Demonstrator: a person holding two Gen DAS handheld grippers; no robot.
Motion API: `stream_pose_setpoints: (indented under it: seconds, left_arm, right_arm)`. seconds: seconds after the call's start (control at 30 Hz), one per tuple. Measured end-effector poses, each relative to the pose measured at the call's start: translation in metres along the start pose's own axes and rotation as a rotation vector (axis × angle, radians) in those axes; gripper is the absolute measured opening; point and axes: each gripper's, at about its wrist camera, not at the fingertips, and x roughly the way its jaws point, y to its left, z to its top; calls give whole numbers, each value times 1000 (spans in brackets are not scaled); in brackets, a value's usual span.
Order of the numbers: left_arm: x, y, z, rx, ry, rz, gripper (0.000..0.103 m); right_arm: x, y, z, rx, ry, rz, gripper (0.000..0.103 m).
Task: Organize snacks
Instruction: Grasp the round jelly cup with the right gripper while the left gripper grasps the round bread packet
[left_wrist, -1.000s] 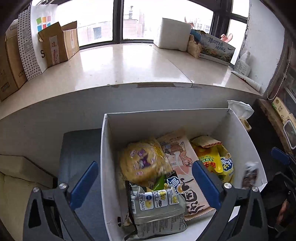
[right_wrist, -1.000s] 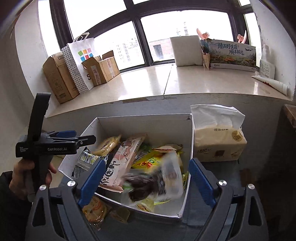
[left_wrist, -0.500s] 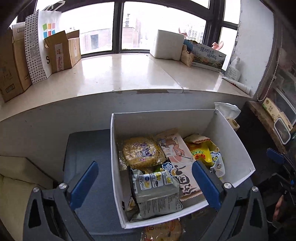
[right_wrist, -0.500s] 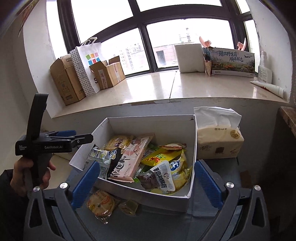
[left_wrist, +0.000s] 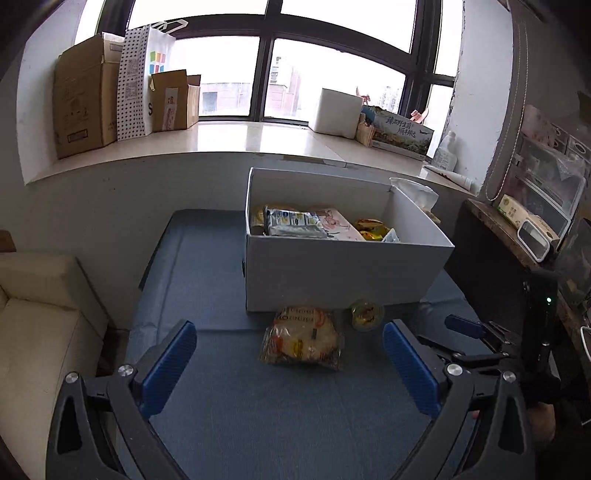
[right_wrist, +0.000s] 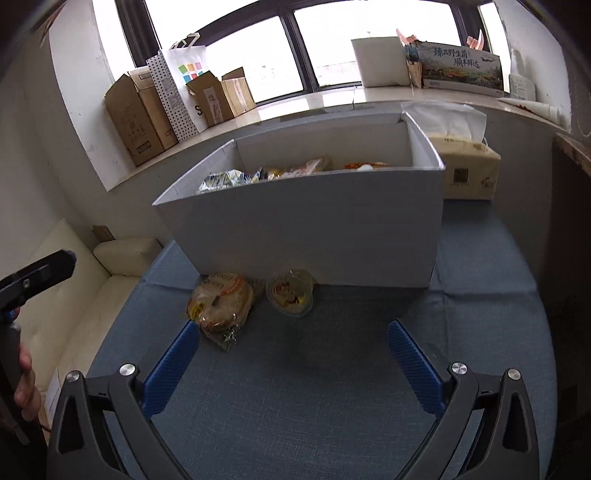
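Change: both cameras have pulled back from the box since half a second ago; then they looked down into it, now they see its near wall side-on and the two packets on the mat in full.
Clear packet (left_wrist: 301, 338): lies flat on the blue mat, lower centre of the left wrist frame, its far edge just beside the box's near wall; round pale cakes with orange and yellow print show through the wrapper (right_wrist: 221, 302).
Small round snack (left_wrist: 365, 313): just right of the clear packet, close against the foot of the box; a yellowish cup-like pack (right_wrist: 291, 293).
White box (left_wrist: 343, 273): centre of frame, open-topped, holding a jumble of packets, a silver-grey one (left_wrist: 293, 221) uppermost at the left.
Left gripper (left_wrist: 290, 362): jaws spread wide, nothing between them; the clear packet lies ahead in the gap, untouched.
Right gripper (right_wrist: 291, 363): released, blue pads (right_wrist: 413, 365) far apart over bare mat, empty.
Blue mat (right_wrist: 295, 406): covers the surface under everything.
Tissue pack (right_wrist: 465, 166): right of the box, upper right of the right wrist frame.
Cardboard boxes (left_wrist: 85, 99): upper left, on the window ledge.
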Motion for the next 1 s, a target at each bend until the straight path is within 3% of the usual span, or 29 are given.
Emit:
stream_pose_setpoints:
  seconds: [0.2,0.37,0.57,0.63,0.7,1.0]
  left_arm:
    - [-4,-9,-29,-15,31,-21,103]
    - [4,-8,-35,-31,57,-38,103]
    - [10,-4,-38,-44,70,-22,103]
    - [12,-2,-39,-51,79,-25,103]
    - [14,0,-40,-54,83,-21,103]
    - [37,-1,-32,-19,124,4,103]
  right_arm:
    - [35,12,-1,11,43,-128,103]
    - [66,4,11,102,87,-168,103]
    - [86,12,22,73,90,-211,103]
    - [90,15,25,62,89,-204,93]
    - [98,19,26,39,112,-228,51]
    - [72,1,19,77,90,-139,49]
